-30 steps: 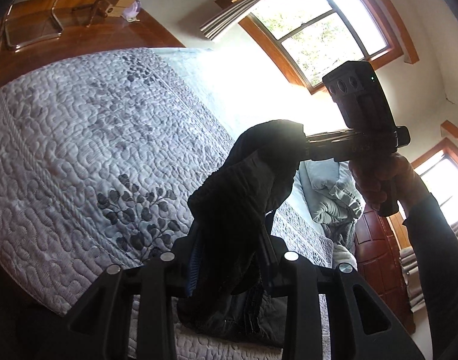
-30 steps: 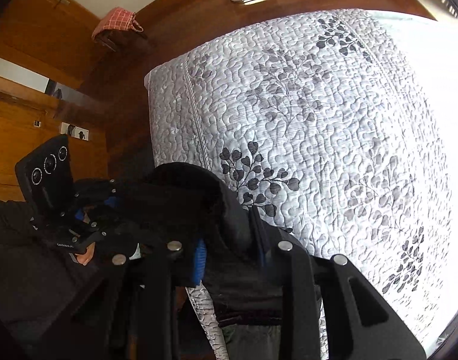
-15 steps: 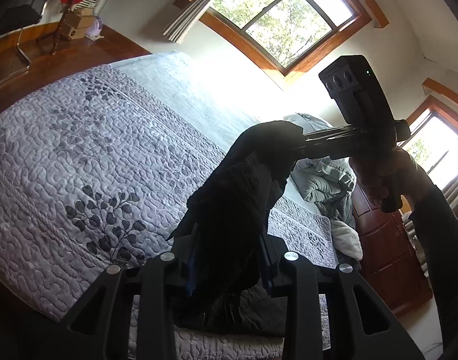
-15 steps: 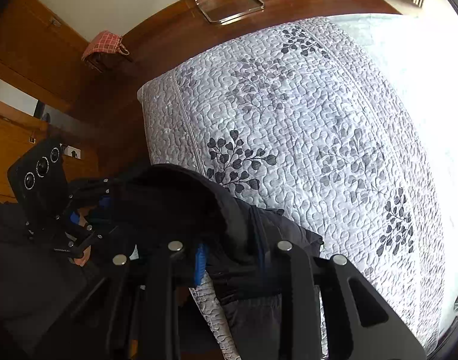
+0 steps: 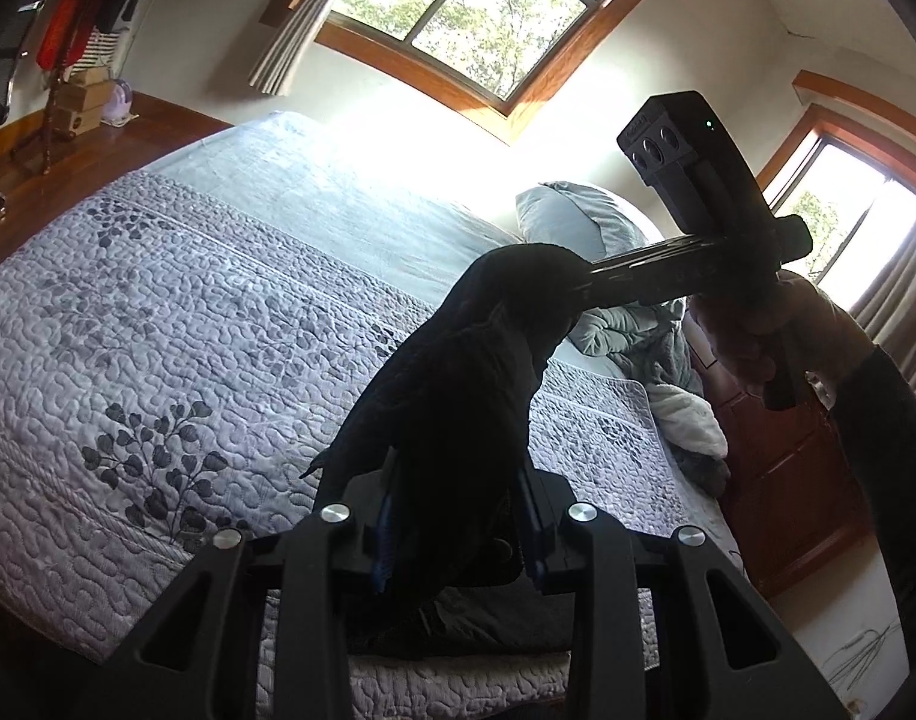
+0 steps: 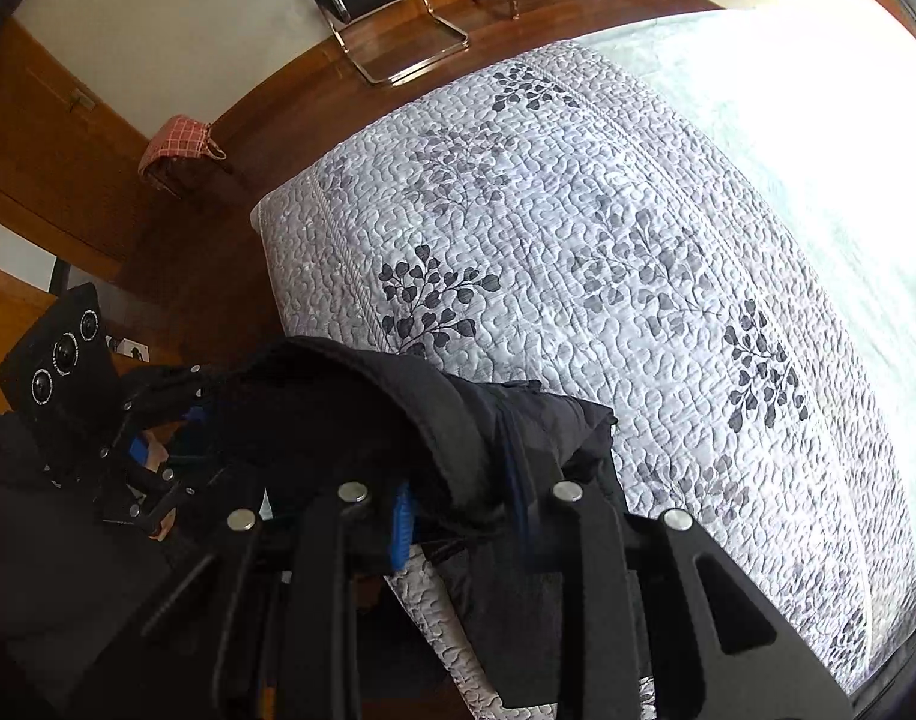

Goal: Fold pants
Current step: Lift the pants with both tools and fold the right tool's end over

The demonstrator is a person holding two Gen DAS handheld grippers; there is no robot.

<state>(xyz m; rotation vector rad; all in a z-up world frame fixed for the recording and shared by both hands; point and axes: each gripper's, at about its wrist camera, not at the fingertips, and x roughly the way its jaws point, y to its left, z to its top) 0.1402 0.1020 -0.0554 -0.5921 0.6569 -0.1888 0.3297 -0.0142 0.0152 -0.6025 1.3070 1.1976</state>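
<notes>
Harsh window (image 5: 488, 12) glare, fisheye-warped edges

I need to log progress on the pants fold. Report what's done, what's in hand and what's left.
Done: both grippers have hold of the black pants, lifted off the quilted bed. In hand: the left gripper and right gripper are each shut on the cloth, which hangs bunched between them, part trailing over the bed's edge. Left: no fold shows yet; the pants need spreading flat and folding.

Black pants (image 5: 458, 384) (image 6: 398, 414) are held bunched and raised above the bed's (image 5: 188, 312) (image 6: 608, 252) near edge; the lower cloth is draped onto the quilt at that edge.
</notes>
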